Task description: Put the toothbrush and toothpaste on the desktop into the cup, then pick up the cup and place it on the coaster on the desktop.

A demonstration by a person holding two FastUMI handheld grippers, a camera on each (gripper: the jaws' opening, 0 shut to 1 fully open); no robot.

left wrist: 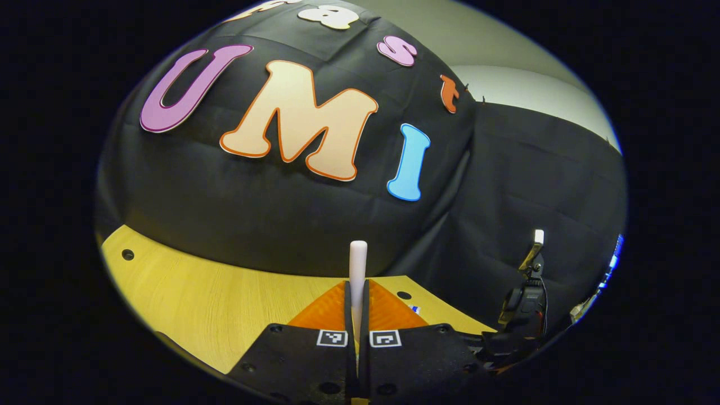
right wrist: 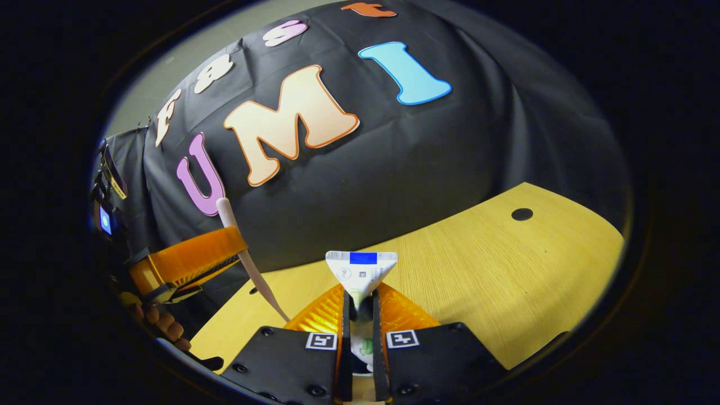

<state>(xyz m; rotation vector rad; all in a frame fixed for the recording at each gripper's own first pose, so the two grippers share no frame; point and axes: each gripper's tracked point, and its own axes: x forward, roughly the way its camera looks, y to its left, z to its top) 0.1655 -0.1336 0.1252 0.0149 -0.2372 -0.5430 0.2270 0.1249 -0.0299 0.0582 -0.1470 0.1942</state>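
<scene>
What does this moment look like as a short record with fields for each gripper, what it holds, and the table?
left gripper: shut on toothbrush, white handle pointing up past the fingers
right gripper: shut on toothpaste, flat crimped end up
left gripper, from the right gripper view: off to the left, a hand under it
table: yellow wood with dark round holes
</scene>
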